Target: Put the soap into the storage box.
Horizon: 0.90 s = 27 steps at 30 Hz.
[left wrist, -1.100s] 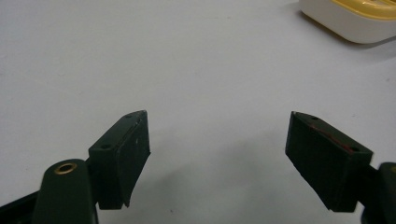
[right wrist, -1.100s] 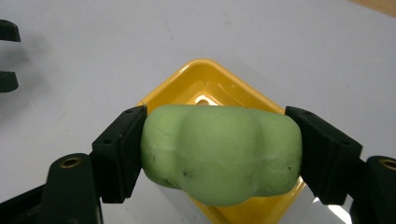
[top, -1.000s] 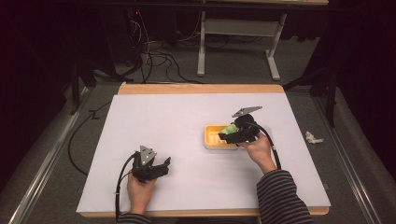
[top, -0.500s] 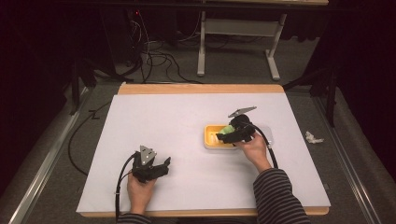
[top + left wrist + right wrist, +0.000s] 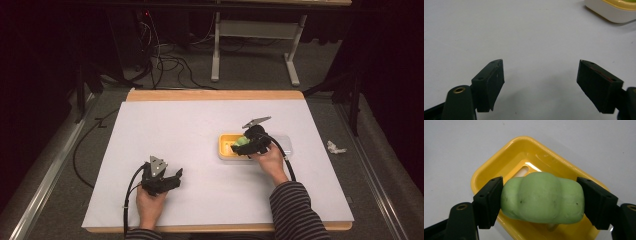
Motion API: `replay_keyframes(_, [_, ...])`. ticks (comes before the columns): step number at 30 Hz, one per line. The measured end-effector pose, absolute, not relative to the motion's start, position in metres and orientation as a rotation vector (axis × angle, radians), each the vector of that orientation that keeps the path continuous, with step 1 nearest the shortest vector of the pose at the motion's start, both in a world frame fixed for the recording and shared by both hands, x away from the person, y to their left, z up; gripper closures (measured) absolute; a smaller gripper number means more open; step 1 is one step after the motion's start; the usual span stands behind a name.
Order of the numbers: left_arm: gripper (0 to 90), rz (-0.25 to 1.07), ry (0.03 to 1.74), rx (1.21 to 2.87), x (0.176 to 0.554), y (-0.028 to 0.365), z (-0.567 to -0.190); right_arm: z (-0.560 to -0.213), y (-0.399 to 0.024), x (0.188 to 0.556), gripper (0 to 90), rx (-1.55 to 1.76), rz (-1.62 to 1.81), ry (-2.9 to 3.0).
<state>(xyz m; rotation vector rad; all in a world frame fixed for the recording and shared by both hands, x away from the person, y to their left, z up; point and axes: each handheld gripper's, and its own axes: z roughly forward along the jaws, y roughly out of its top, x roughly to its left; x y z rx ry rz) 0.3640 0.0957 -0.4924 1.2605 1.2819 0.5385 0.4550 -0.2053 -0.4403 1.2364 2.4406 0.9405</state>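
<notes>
Right hand-held gripper (image 5: pixel 541 202) pinching the green soap bar (image 5: pixel 542 197) between its pads, directly above the yellow soap dish (image 5: pixel 499 170). Left hand-held gripper (image 5: pixel 540 85) spread wide, nothing between, low over the white worktop (image 5: pixel 499 30).

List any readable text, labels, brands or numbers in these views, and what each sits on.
None readable in any view.
Green lumpy soap bar: no stamp or lettering, only small dark specks.
Yellow plastic soap dish: plain, no brand mark visible.
Right claw and left claw: black pads, screw holes only, no markings.
White table cover: blank.
Crumpled white scrap on the floor: too small to tell.
</notes>
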Motion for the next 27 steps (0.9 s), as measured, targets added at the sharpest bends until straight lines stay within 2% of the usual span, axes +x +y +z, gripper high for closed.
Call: replay_keyframes(27, [22.5,0.539,1.281,1.26,0.3638,0.0957,-0.4923,-0.4381,-0.2127,0.4464,24.9,1.262,0.886,2.46])
